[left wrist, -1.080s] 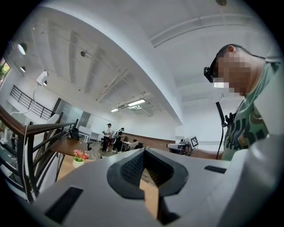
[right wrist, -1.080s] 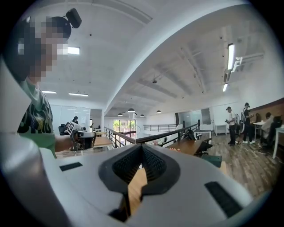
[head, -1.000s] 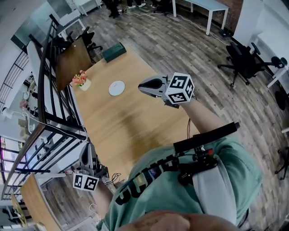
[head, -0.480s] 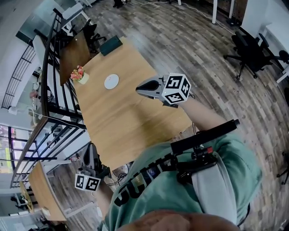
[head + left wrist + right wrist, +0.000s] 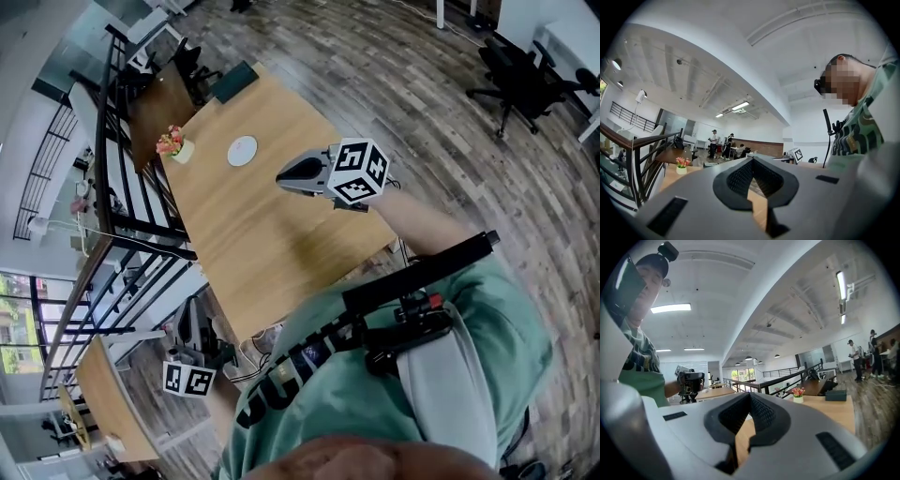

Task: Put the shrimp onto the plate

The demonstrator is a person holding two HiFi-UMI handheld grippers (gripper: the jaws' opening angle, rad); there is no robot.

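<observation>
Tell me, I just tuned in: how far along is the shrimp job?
Done: nothing; the white plate looks bare on the wooden table, no shrimp in view. In hand: nothing; left gripper and right gripper are shut, empty. Left: find, grip and plate the shrimp.

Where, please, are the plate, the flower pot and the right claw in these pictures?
plate (image 5: 242, 151): head view, its centre.
flower pot (image 5: 171, 141): head view, the pink blooms.
right claw (image 5: 283, 176): head view, between its closed tips.

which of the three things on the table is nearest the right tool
The white plate; the flower pot sits farther out at the left edge, the dark green box at the far end.
</observation>
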